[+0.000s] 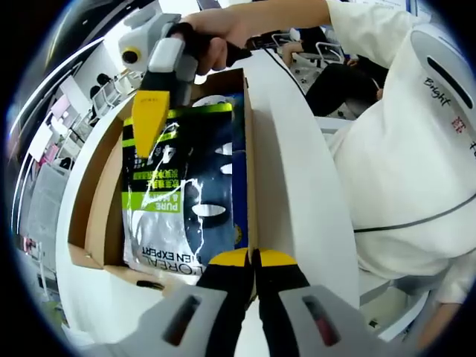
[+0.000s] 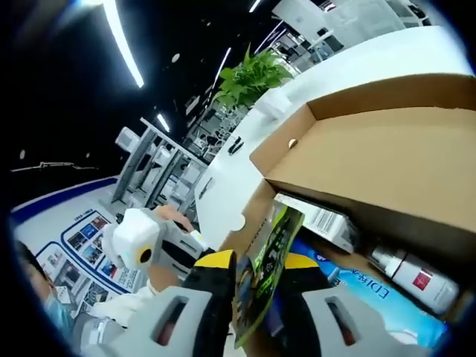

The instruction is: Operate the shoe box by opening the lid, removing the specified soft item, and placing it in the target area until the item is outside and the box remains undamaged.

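Shoe box (image 1: 279, 171): brown cardboard inside, white outside, standing open; in the right gripper view its lid (image 2: 387, 160) is raised above the contents, brown underside showing.
Person (image 1: 401, 141): in a white top, just beside the box in the left gripper view; one hand (image 1: 223, 33) holds the right tool above the box's far end.
Soft item, a pouch (image 1: 186, 201): glossy packet in grey, lime green and blue with printed lettering, lying inside the box along one wall; in the right gripper view it (image 2: 268, 260) stands on edge, still within the box.
Right claw (image 2: 256, 271): closed on the upper edge of the pouch, one yellow-tipped jaw on each face; seen from the left gripper view it (image 1: 152, 123) reaches down onto the pouch's far end.
Left claw (image 1: 253, 259): jaws together at the near edge of the box wall; whether they pinch the cardboard, I cannot tell.
Other contents: a blue packet (image 2: 372, 294), a white bottle with a red label (image 2: 413, 279), and a white barcoded carton (image 2: 316, 216), all lying under the lid.
Plant (image 2: 249, 78): green leaves beyond the box.
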Demonstrator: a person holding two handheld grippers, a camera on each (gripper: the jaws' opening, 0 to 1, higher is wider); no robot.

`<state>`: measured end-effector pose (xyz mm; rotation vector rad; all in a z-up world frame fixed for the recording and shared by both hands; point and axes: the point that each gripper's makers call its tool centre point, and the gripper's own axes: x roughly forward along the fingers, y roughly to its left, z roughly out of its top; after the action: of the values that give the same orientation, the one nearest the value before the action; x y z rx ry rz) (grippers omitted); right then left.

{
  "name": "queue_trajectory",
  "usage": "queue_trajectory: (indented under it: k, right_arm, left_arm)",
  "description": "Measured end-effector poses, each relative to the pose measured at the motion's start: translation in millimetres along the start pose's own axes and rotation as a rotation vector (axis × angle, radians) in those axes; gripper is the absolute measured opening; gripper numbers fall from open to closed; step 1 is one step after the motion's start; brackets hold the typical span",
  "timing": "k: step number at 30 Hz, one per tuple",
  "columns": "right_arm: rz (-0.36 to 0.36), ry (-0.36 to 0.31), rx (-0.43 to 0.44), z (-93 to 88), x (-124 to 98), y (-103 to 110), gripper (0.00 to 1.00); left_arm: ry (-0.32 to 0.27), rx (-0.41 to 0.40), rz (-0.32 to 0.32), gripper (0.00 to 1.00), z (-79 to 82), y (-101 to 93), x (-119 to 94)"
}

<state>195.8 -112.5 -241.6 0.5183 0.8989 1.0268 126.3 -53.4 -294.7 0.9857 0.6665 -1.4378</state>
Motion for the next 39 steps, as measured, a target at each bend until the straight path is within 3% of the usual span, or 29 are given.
queue_trajectory:
  k: [21, 32, 39]
  right_arm:
    - [-0.026, -0.005, 0.057, -4.5, 5.7, -8.7, 0.14]
    - [-0.041, 0.005, 0.047, -8.3, 11.4, -11.2, 0.12]
    - [-0.074, 0.029, 0.072, -9.5, 11.1, -17.1, 0.02]
  left_arm:
    - [-0.001, -0.002, 0.007, 0.02, -0.5, -0.2, 0.2]
    - [-0.003, -0.006, 0.008, 0.02, -0.6, -0.5, 0.4]
    - [-0.002, -0.007, 0.008, 0.02, -0.4, -0.3, 0.5]
